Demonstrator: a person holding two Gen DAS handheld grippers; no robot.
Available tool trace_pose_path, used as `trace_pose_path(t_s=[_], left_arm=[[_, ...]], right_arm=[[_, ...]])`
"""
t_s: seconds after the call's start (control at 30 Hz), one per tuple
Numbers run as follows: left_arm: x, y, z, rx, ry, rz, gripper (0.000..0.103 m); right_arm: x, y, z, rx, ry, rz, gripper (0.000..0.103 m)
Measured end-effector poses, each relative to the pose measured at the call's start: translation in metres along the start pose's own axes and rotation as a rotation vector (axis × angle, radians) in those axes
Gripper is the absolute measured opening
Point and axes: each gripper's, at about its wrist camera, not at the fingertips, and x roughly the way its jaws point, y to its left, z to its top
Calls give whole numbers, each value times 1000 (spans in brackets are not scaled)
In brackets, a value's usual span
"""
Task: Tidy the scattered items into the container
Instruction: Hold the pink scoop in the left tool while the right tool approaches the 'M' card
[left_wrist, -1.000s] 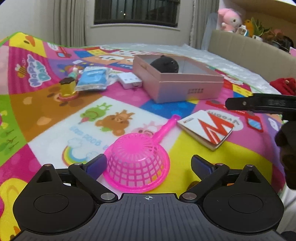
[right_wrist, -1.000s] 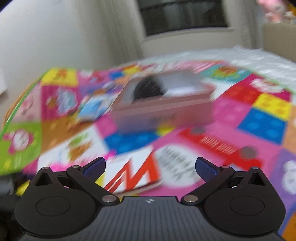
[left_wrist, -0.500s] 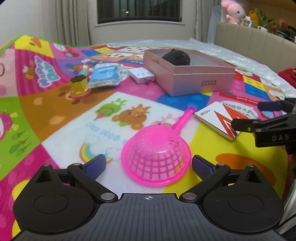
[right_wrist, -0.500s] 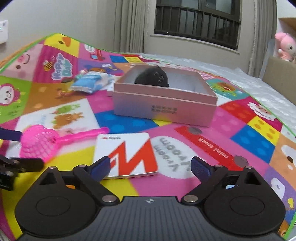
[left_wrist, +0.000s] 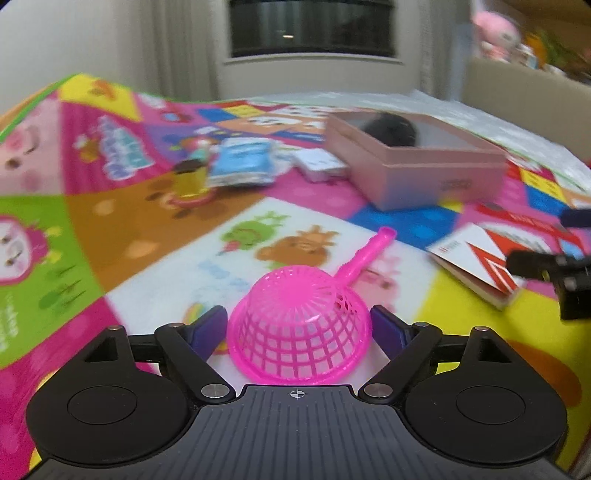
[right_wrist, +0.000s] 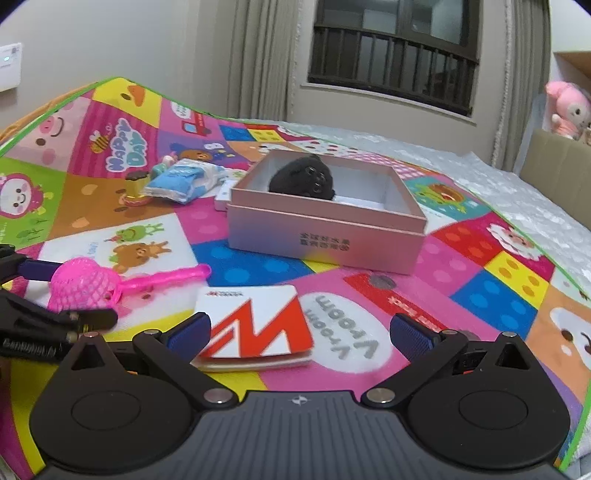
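A pink plastic strainer (left_wrist: 299, 325) lies upside down on the play mat, its bowl between the open fingers of my left gripper (left_wrist: 299, 328); it also shows in the right wrist view (right_wrist: 85, 284). My right gripper (right_wrist: 301, 338) is open over a white booklet with a red M (right_wrist: 255, 325), also seen in the left wrist view (left_wrist: 476, 258). The pink box (right_wrist: 325, 218) holds a black round item (right_wrist: 303, 177). A blue packet (right_wrist: 184, 181), a small yellow toy (right_wrist: 135, 188) and a white card box (left_wrist: 319, 166) lie left of the box.
The colourful play mat (right_wrist: 498, 291) covers a bed; a wall and window stand behind. A pink plush toy (right_wrist: 567, 109) sits on a beige headboard at the right. The left gripper (right_wrist: 40, 325) shows at the right view's left edge.
My left gripper has moved in so the strainer's bowl now sits between its fingers. My right gripper has come lower and closer to the booklet.
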Motion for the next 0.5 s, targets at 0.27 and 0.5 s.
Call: trace_pose_path(t_s=[0.27, 0.5], left_arm=[[-2, 14, -2, -62, 15, 20, 94], [-2, 11, -4, -68, 26, -8, 97]], right_arm=[[37, 23, 9, -90, 65, 29, 103], [43, 20, 7, 19, 147, 54, 87]])
